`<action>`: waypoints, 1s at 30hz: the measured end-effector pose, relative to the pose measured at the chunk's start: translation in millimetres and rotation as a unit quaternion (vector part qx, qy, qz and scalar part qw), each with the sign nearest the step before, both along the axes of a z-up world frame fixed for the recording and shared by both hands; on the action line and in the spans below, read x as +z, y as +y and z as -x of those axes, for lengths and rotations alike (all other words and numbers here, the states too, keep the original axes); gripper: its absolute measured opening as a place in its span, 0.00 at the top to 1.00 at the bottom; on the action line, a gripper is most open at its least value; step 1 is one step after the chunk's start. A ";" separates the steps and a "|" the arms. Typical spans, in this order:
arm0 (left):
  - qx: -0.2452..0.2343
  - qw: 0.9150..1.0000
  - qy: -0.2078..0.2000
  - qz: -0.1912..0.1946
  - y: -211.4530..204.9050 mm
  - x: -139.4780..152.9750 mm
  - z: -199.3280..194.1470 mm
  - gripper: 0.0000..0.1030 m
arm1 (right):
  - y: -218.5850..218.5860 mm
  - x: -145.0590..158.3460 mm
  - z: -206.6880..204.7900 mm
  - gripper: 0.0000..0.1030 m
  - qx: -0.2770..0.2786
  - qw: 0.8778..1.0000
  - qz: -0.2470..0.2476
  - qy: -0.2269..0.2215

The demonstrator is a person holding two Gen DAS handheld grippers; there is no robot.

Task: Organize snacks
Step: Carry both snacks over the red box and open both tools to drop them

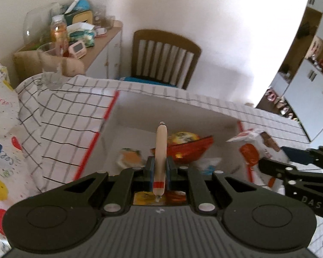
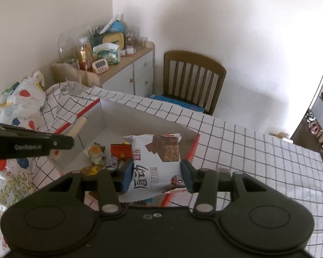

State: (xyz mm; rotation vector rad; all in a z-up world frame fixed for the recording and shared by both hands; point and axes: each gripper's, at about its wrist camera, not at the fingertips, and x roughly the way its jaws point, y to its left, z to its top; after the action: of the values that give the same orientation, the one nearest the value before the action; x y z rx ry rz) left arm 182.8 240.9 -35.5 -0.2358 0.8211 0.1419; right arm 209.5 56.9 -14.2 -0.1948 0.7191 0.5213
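Note:
A white cardboard box (image 1: 140, 111) with red edges stands on the checked tablecloth and holds several snacks, among them a red packet (image 1: 189, 148). My left gripper (image 1: 160, 166) is shut on a pale sausage stick (image 1: 161, 150), which points out over the box. In the right wrist view my right gripper (image 2: 156, 173) is shut on a white wafer packet (image 2: 156, 157) with a brown chocolate picture, held above the box (image 2: 140, 116) at its near right corner. The left gripper's arm (image 2: 32, 143) and its sausage stick (image 2: 78, 125) show at the left, over the box's left wall.
A wooden chair (image 2: 192, 79) stands behind the table. A white cabinet (image 2: 129, 73) at the back left carries bottles, tissues and a timer. A balloon-patterned bag (image 1: 0, 129) lies left of the box. The checked tablecloth (image 2: 258, 161) stretches to the right.

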 end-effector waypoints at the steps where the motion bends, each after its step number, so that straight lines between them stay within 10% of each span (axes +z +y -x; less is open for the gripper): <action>1: 0.002 1.000 0.006 -0.002 5.0 -3.7 -3.2 0.90 | 4.7 -2.6 -2.4 0.56 -0.001 1.000 0.003 0.001; 30: 0.001 0.991 0.133 -0.028 26.5 -86.9 -62.6 0.90 | 70.1 -64.1 -39.8 0.55 -0.009 0.995 0.079 0.066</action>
State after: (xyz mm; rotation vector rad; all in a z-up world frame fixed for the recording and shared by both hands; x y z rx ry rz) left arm 245.4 267.5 -122.4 -0.1665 1.0810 0.2015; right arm 249.3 127.0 -78.3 -0.3028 0.8916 0.4628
